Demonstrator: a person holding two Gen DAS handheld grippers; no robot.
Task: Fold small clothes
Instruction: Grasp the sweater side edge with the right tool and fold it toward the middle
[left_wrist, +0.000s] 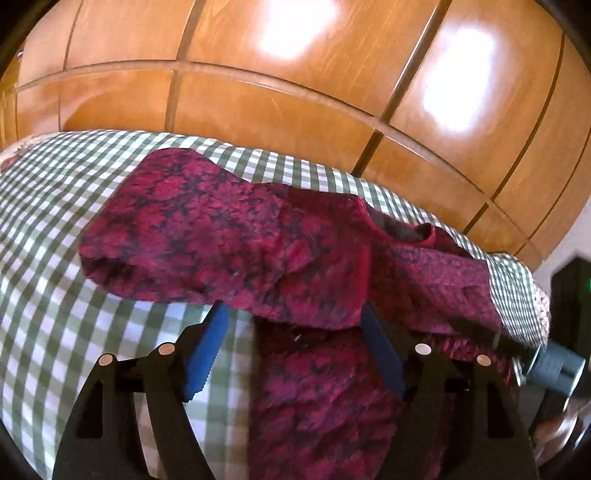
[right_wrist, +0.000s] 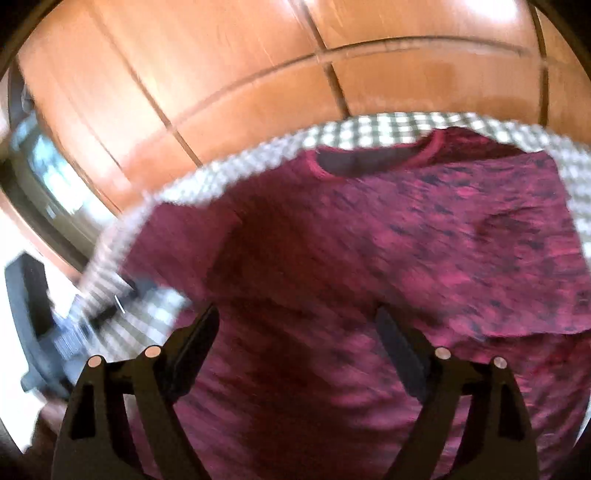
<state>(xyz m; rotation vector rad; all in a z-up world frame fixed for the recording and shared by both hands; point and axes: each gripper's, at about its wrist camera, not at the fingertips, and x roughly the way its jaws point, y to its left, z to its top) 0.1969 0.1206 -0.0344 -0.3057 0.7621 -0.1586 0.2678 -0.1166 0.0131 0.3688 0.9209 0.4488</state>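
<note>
Shirt (left_wrist: 229, 236) part-folded on checked cloth (left_wrist: 55, 206)

Place: a home, most likely a bedroom.
Backdrop: glossy wardrobe doors (left_wrist: 280, 107) of orange-brown wood fill the far side in both wrist views, split into panels by dark grooves and catching bright light patches.
Surface: a soft, cushioned surface under a green-and-white checked cloth (left_wrist: 48, 206), rounded at its edge like a bed; a flowered fabric (left_wrist: 11, 157) peeks out at its far left corner.
Laundry: a maroon marled knit top (right_wrist: 424, 229) lies spread on the cloth, a household chore.
Edges: a pale floor or wall strip at the right; the right wrist view is blurred.
</note>
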